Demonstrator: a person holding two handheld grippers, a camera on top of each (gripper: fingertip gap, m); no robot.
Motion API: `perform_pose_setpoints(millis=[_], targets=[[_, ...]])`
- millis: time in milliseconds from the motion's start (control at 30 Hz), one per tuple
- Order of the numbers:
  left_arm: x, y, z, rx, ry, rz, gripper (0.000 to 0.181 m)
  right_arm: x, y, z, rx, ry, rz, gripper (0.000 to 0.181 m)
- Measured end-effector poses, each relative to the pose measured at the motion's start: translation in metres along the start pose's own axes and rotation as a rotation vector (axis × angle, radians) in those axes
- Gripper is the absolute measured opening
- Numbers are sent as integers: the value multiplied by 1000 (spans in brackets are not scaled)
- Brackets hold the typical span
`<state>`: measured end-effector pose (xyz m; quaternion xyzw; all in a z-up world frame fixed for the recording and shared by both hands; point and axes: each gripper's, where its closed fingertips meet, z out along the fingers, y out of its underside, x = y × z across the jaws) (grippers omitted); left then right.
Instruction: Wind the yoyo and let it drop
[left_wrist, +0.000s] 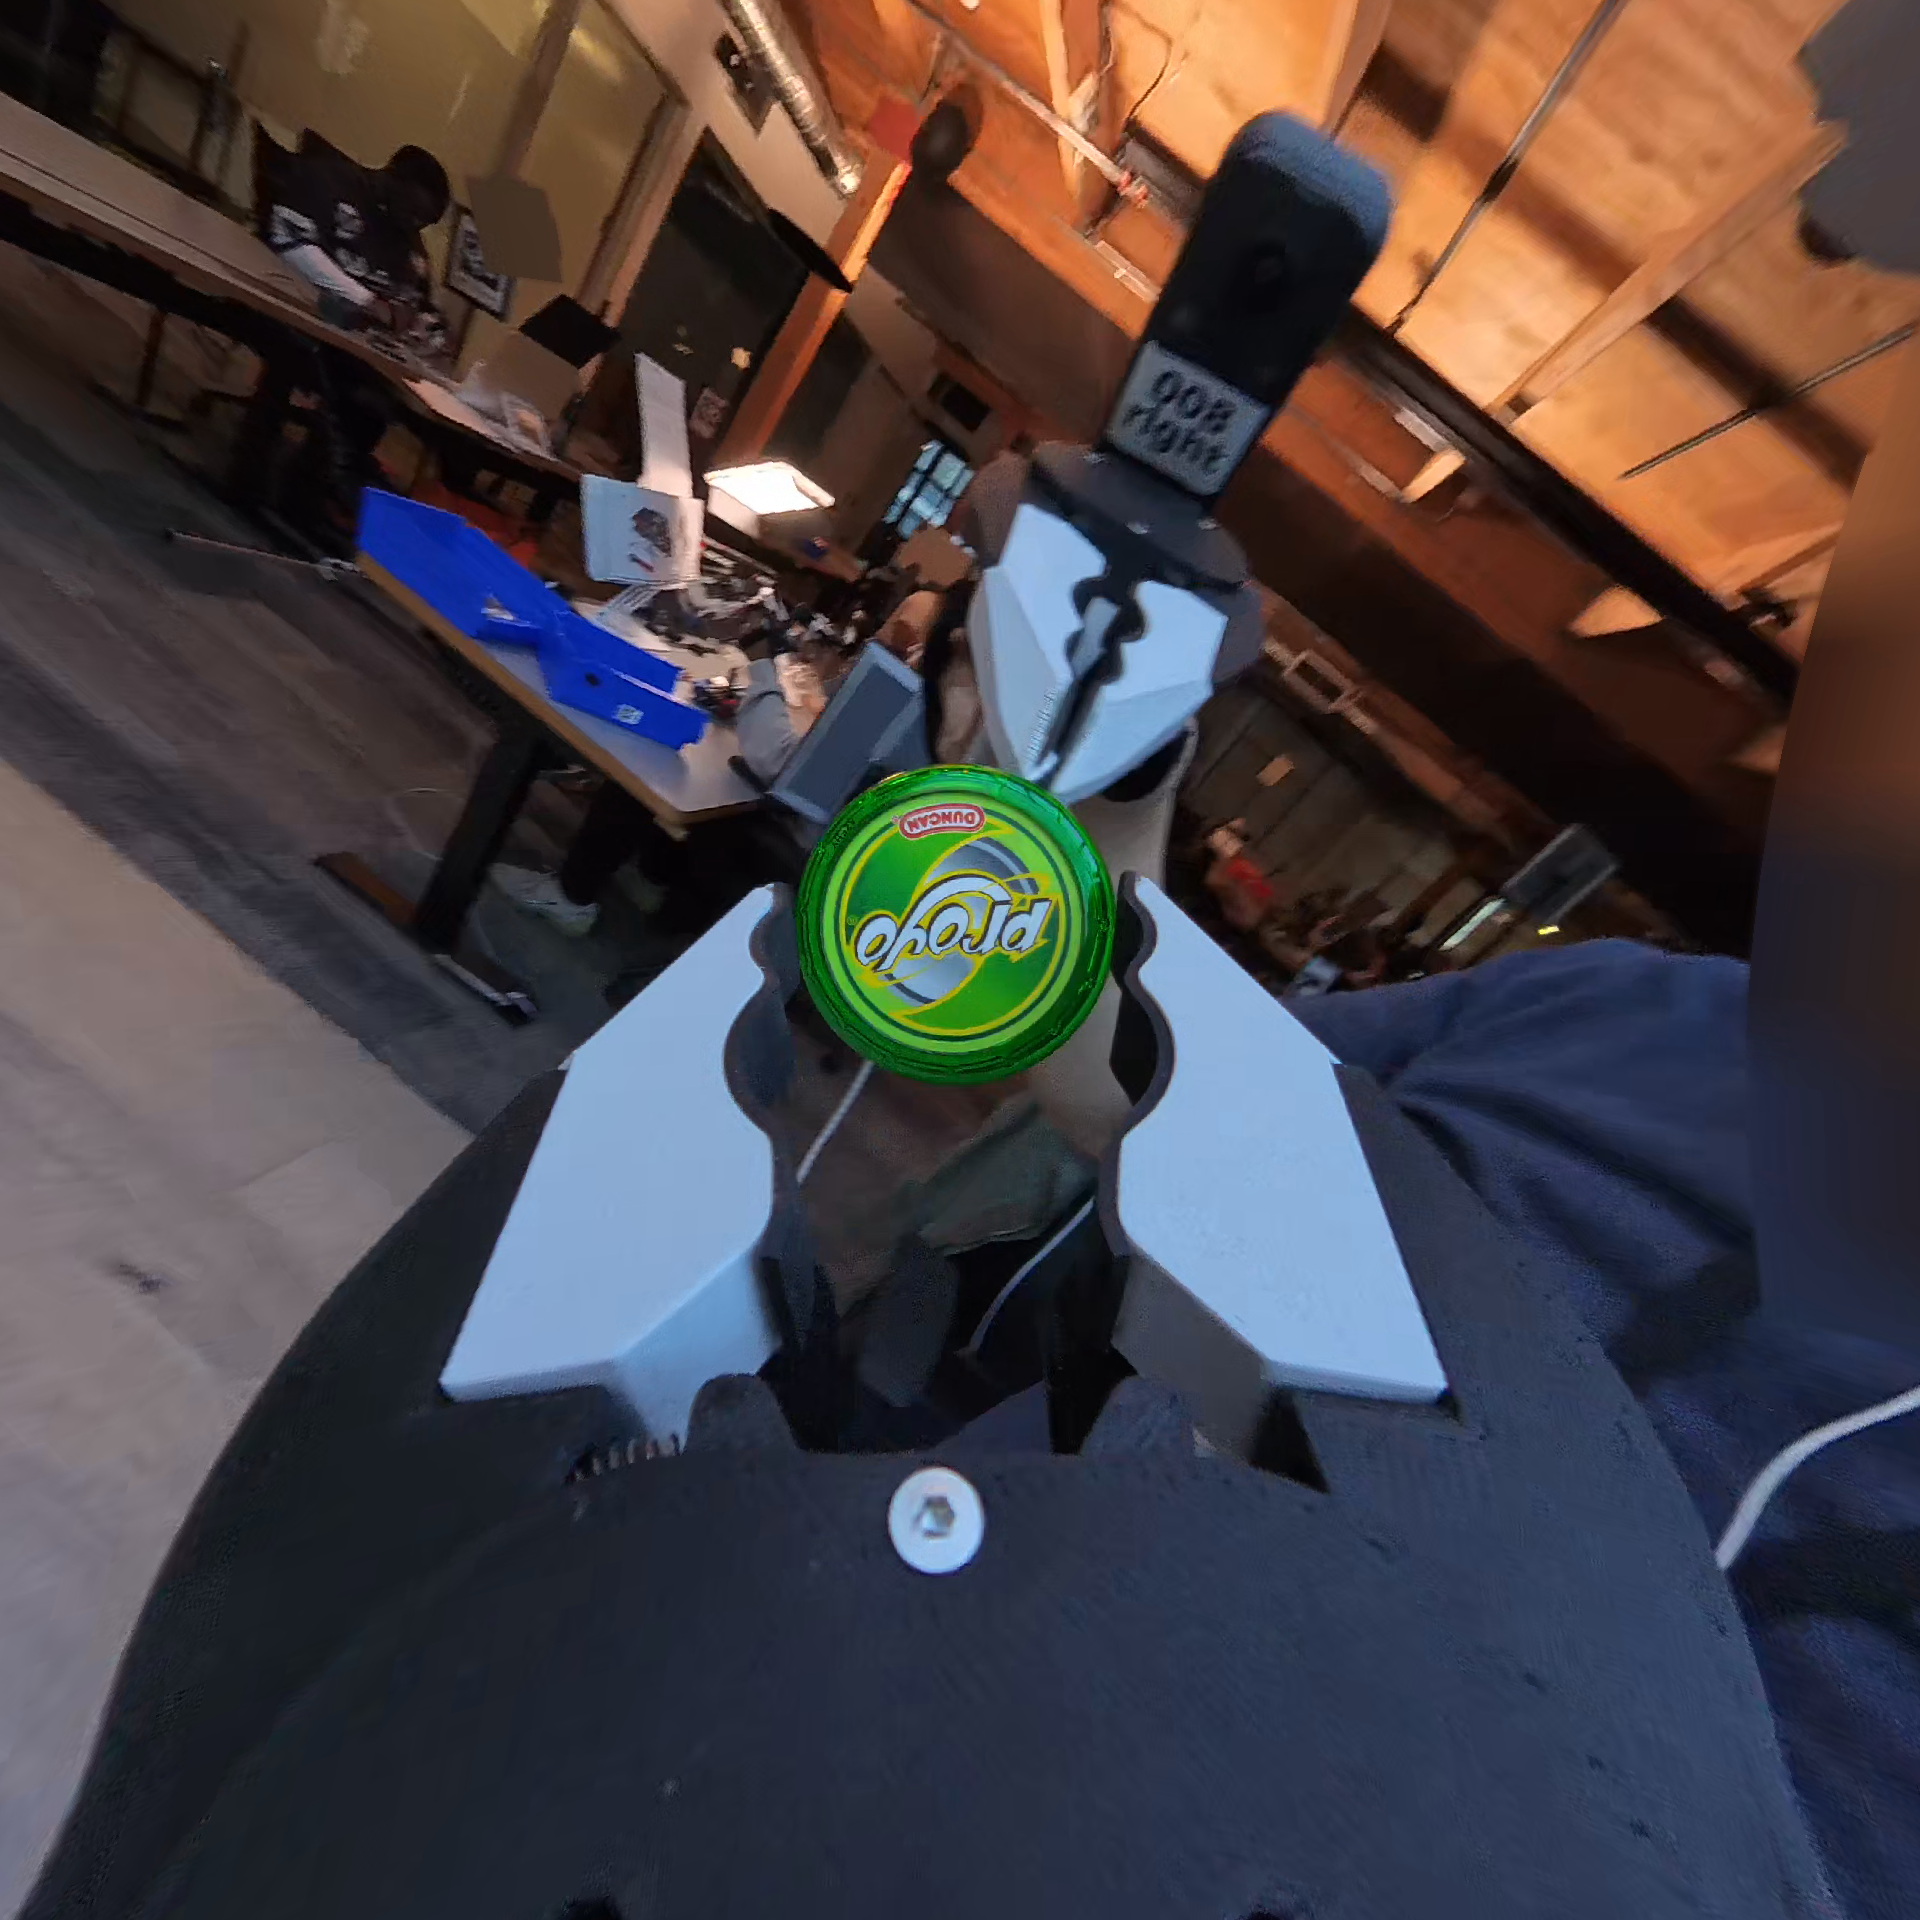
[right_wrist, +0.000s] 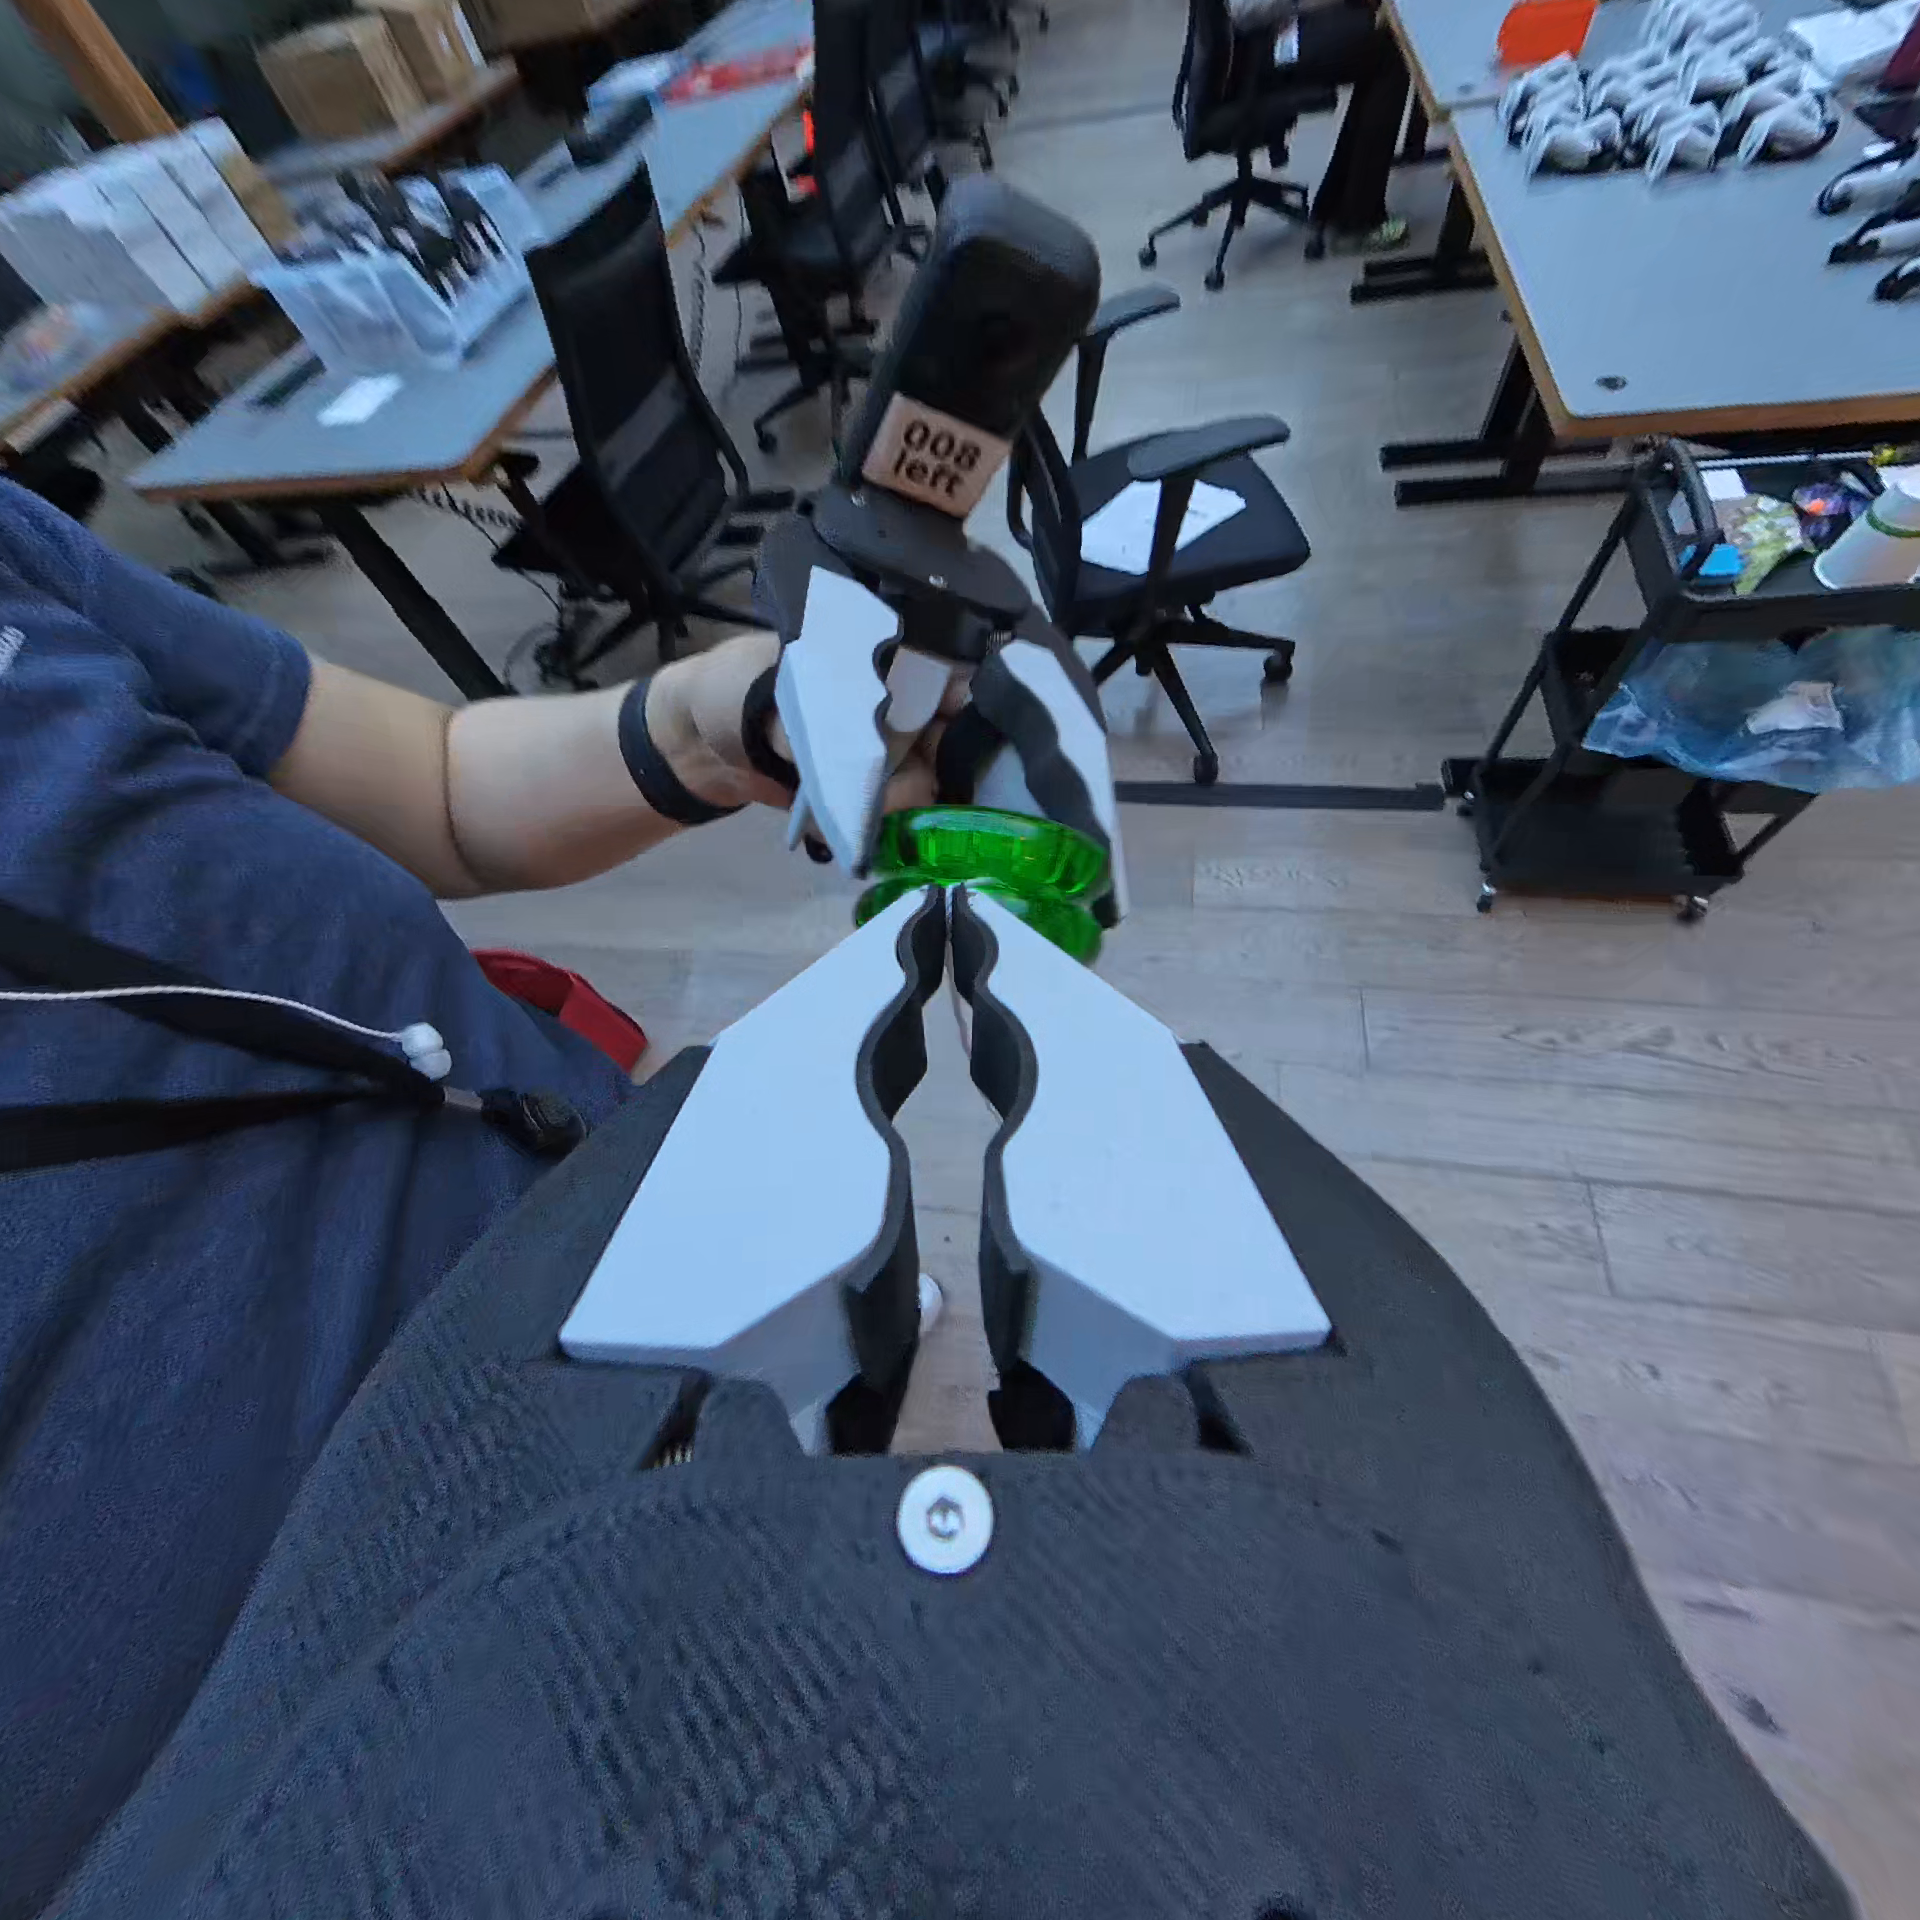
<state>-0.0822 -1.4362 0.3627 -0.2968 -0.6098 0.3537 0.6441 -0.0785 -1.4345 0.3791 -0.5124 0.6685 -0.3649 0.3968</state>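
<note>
While the left claw (left_wrist: 951, 940) grips the green yoyo (left_wrist: 954, 925) by its rim, one finger on each side, the printed face of the disc turns toward that claw's own camera and fills the gap between the fingertips. In the right wrist view the same yoyo (right_wrist: 987, 883) shows edge-on, its two translucent halves stacked with the groove between them, held in the far left claw (right_wrist: 961, 862) by a bare forearm with a black wrist strap (right_wrist: 649, 753). The right claw (right_wrist: 948, 914) is closed, its tips pressed together right at the yoyo's groove; a thin white string (right_wrist: 956, 1013) runs down the narrow slit between its pads, though whether the tips actually pinch it cannot be told. From the left wrist view, the right claw (left_wrist: 1081, 717) hangs just beyond the yoyo, and the string (left_wrist: 836, 1122) trails off below the disc. The person's dark blue shirt (right_wrist: 187, 1195) crowds the near left, crossed by a black strap (right_wrist: 208, 1117). Farther off stand an office chair (right_wrist: 1164, 520) behind the left claw, grey counters (right_wrist: 1683, 312) to the right and left, a black cart (right_wrist: 1662, 665) at far right, and a wood-plank floor (right_wrist: 1507, 1143). Blue bins (left_wrist: 540, 623) lie on a distant counter (left_wrist: 665, 769).
</note>
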Motion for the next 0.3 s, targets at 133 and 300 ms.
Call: perform_pose_setpoints(millis=[133, 300], targets=[[-10, -14, 3, 2, -201, 218, 60, -26, 21, 21, -146, -9, 3, 0], [16, -51, 3, 161, -91, 180, 60, -12, 53, 55, -148, 6, 83, 3]])
